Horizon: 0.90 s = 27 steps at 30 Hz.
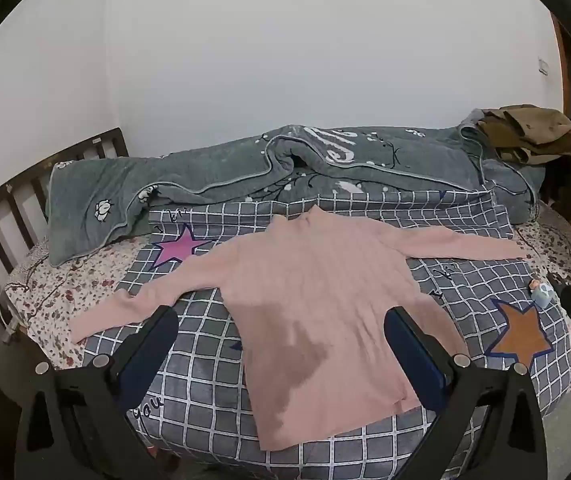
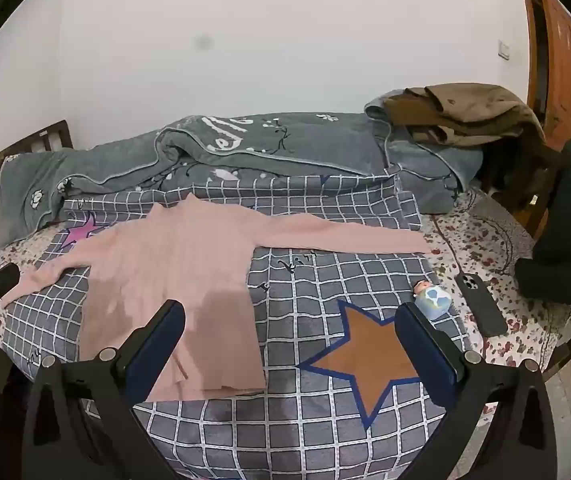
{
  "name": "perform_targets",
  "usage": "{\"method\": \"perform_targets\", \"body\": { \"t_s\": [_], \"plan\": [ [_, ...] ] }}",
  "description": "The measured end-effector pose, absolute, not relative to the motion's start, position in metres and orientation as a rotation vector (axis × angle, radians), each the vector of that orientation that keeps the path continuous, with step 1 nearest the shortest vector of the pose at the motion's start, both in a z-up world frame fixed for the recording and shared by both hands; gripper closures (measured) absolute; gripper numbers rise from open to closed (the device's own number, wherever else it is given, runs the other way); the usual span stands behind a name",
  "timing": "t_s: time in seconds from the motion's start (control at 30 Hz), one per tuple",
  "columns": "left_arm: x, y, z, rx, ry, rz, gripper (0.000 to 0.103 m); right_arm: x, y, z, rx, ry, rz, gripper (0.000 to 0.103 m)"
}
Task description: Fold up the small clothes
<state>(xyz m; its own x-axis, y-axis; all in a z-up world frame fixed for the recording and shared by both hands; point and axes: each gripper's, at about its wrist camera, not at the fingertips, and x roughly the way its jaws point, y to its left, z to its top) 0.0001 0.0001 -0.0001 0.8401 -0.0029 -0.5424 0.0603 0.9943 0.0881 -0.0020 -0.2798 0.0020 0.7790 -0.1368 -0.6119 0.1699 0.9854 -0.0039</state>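
L gripper [image 1: 281, 344] open, hovering above sweater [image 1: 317, 304] hem, holding nothing. Pink sweater flat on grid blanket [image 1: 205, 400], sleeves out to 9 & 3 o'clock, collar at 12. R gripper [image 2: 291, 340] open w/ nothing in it, above orange star [image 2: 369, 356]. Toy [image 2: 433, 298] & phone [image 2: 481, 304] at its 2 o'clock.

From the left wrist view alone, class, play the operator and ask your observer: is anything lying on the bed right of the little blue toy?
Observer: Yes, a black phone lies on the floral sheet, just right of the toy.
Operator: Is the right claw open?
Observer: The right claw is wide open, holding nothing.
Operator: Anything past the phone?
Observer: A dark bundle sits beyond the bed's right edge.
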Motion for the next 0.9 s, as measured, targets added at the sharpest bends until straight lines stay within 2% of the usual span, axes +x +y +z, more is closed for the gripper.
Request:
{"method": "perform_targets", "body": {
  "t_s": [0.9],
  "plan": [
    [-0.003,0.016,-0.003,0.036,0.605,-0.029,0.0,-0.01,-0.273,0.007,0.043,0.669,-0.173,0.0]
  ]
}}
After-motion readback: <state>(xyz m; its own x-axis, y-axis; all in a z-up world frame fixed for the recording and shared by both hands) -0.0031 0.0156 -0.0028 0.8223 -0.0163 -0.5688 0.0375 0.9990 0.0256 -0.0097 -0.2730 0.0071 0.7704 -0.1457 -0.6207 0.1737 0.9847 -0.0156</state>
